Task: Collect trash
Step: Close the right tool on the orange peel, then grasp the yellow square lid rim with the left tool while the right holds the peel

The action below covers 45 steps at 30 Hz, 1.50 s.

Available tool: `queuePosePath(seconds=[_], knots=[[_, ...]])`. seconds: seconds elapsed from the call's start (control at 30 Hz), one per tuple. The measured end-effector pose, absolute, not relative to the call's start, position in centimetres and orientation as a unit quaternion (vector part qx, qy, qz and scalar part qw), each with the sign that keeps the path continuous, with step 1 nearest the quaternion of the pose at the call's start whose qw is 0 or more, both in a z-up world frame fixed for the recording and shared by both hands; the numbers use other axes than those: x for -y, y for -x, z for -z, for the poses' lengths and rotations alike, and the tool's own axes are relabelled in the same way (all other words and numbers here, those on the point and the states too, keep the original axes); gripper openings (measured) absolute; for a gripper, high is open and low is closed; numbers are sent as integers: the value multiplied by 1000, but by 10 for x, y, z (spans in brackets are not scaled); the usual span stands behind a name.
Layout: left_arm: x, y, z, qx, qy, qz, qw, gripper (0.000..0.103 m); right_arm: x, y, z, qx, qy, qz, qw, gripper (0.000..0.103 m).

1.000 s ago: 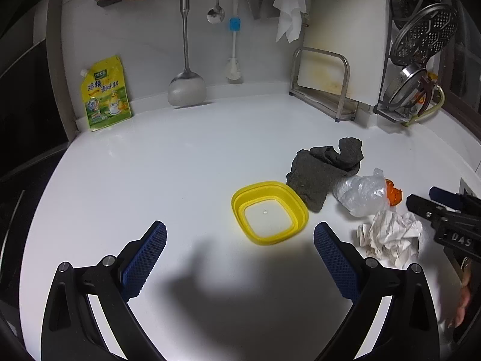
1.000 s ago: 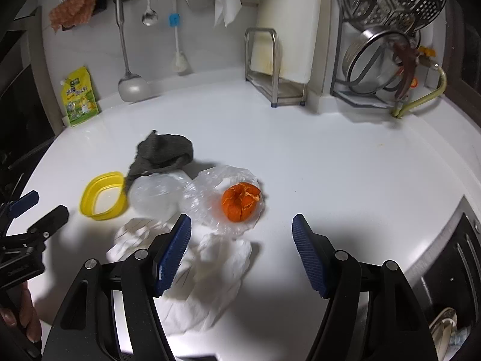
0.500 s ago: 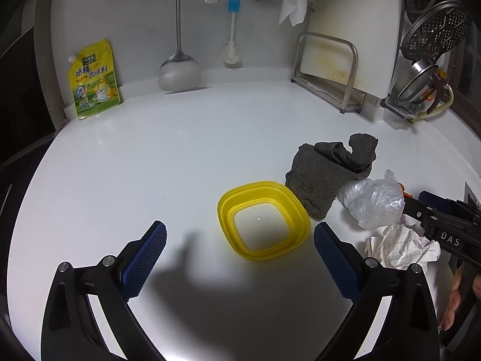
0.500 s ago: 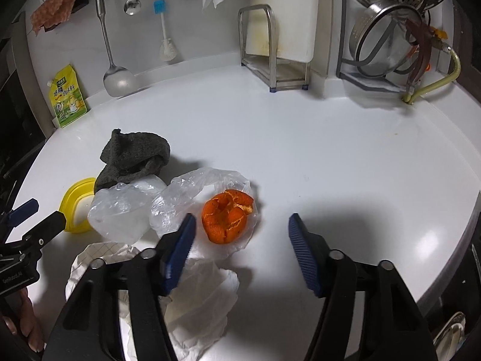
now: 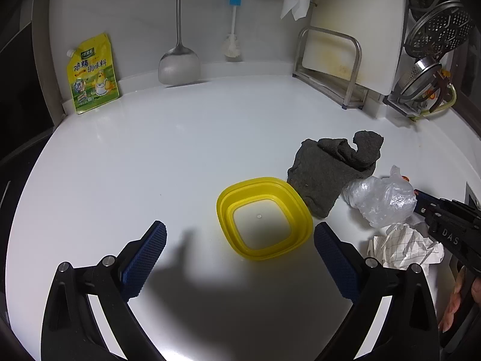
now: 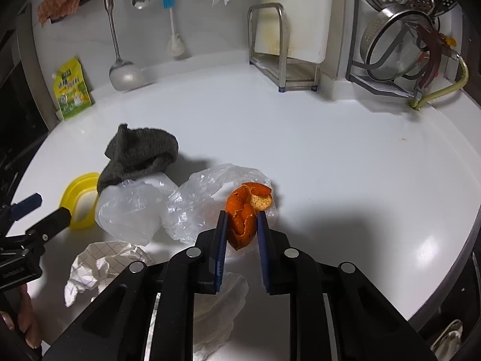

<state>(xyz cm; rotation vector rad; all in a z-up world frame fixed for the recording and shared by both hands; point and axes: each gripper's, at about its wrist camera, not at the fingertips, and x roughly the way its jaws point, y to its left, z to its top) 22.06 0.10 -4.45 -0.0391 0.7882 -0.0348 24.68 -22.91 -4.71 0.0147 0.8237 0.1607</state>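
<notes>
My right gripper (image 6: 242, 219) is closing its jaws on an orange peel (image 6: 237, 204), and both blue pads press its sides. The peel lies on a clear plastic bag (image 6: 198, 201) on the white counter. A second crumpled plastic bag (image 6: 129, 210) sits to its left, with checked crumpled paper (image 6: 99, 258) in front and white paper (image 6: 216, 307) under the gripper. My left gripper (image 5: 240, 234) hangs open over the counter, with nothing between its fingers, just in front of a yellow container (image 5: 264, 216). In the left wrist view the bag (image 5: 381, 201) and paper (image 5: 402, 246) show at the right.
A grey cloth (image 6: 141, 153) lies behind the bags, touching the yellow container (image 6: 75, 198). A yellow seasoning pouch (image 5: 91, 75), a hanging spatula (image 5: 179, 66), a cutting board rack (image 6: 285, 57) and a colander rack (image 6: 396, 45) line the back wall. The counter edge (image 6: 451, 270) curves at the right.
The right jaws have gone from wide open to closed around the orange peel. Both grippers have come slightly nearer to the counter and the objects.
</notes>
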Motion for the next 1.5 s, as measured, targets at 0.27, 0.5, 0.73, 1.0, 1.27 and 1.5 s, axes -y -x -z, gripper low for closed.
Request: queuePosePath(seconds=[0.27,0.5,0.73,1.0,1.27,1.5], knots=[[0,-221,44,-384,24,20,923,97,244,-238,36,-376,-39,-78,922,17],[9,-233,52,-415,19,18,909,97,249,-237,37,-377,-52,-86,921,17],[10,-250,61,-447,28,8,894,97,247,-236,36,-374,-47,-92,922,17],[14,-261,62,-456,20,-1,890,96,248,-235,34,-368,-53,-99,923,17],[16,-261,60,-446,12,10,895,74,246,-234,33,-367,-53,-101,923,17],[12,-246,43,-399,3,-5,917,72,246,-231,32,-361,-51,-100,926,17]])
